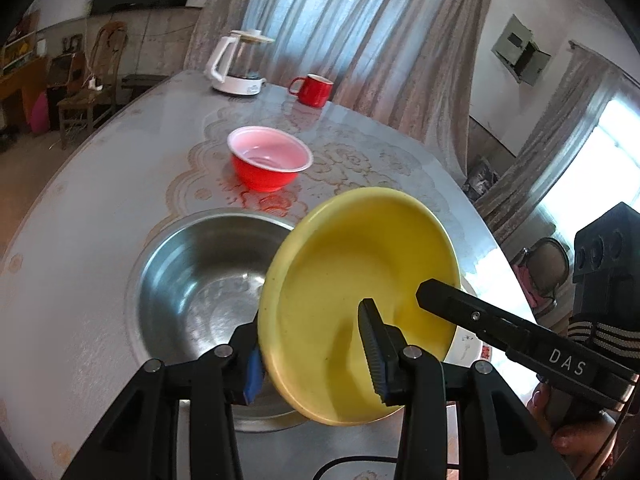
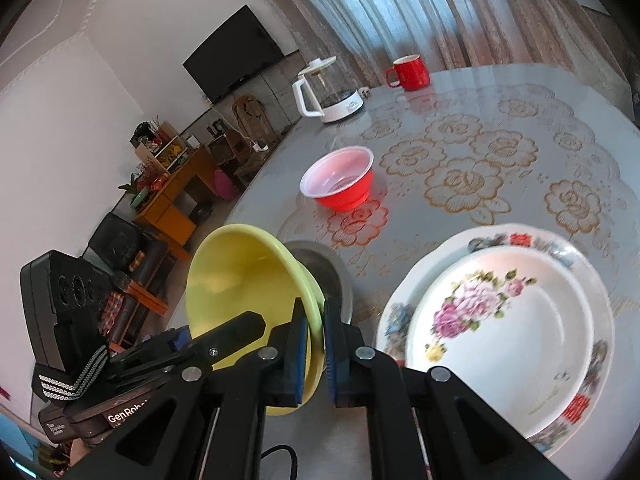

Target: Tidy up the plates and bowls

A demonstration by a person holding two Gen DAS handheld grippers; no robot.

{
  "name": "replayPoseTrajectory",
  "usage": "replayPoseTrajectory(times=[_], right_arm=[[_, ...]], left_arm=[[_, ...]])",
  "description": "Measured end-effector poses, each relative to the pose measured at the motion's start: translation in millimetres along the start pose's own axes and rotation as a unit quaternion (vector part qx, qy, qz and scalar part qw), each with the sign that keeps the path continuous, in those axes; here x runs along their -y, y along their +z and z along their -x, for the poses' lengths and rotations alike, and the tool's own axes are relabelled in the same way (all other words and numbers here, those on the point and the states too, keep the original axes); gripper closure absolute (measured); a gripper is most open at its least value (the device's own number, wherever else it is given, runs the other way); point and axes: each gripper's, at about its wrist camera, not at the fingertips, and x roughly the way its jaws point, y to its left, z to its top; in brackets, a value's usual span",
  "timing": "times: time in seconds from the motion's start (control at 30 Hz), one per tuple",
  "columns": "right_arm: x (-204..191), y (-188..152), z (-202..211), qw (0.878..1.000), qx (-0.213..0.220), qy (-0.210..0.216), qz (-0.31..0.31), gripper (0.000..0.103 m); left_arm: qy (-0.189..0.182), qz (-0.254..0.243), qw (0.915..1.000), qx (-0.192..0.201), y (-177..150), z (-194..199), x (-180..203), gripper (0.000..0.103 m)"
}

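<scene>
A yellow bowl (image 1: 352, 280) hangs tilted in the air, held at its rim by both grippers. My left gripper (image 1: 312, 356) is shut on its near rim, above a steel bowl (image 1: 192, 280) on the table. My right gripper (image 2: 316, 344) is shut on the yellow bowl's (image 2: 240, 276) right rim; its finger (image 1: 480, 320) reaches in from the right in the left wrist view. A red bowl (image 1: 270, 160) with a white inside stands farther back, also in the right wrist view (image 2: 340, 180). Two stacked floral plates (image 2: 500, 332) lie to the right.
A white kettle (image 1: 240, 64) and a red mug (image 1: 314, 88) stand at the table's far edge; they also show in the right wrist view, kettle (image 2: 328, 92) and mug (image 2: 410, 72). The round table (image 2: 520, 128) has a lace-pattern cover. Curtains hang behind.
</scene>
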Motion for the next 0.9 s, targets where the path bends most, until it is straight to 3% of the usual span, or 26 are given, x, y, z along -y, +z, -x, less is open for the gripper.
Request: replayPoseTrajectory(times=[0.43, 0.9], right_arm=[[-25, -8, -42, 0.999, -0.037, 0.003, 0.012, 0.095], [-16, -10, -65, 0.998, -0.063, -0.018, 0.000, 0.095]], left_arm=[[0.023, 0.025, 0.9994, -0.002, -4, 3, -36, 0.062], [0.028, 0.014, 0.9992, -0.027, -2, -19, -43, 0.060]])
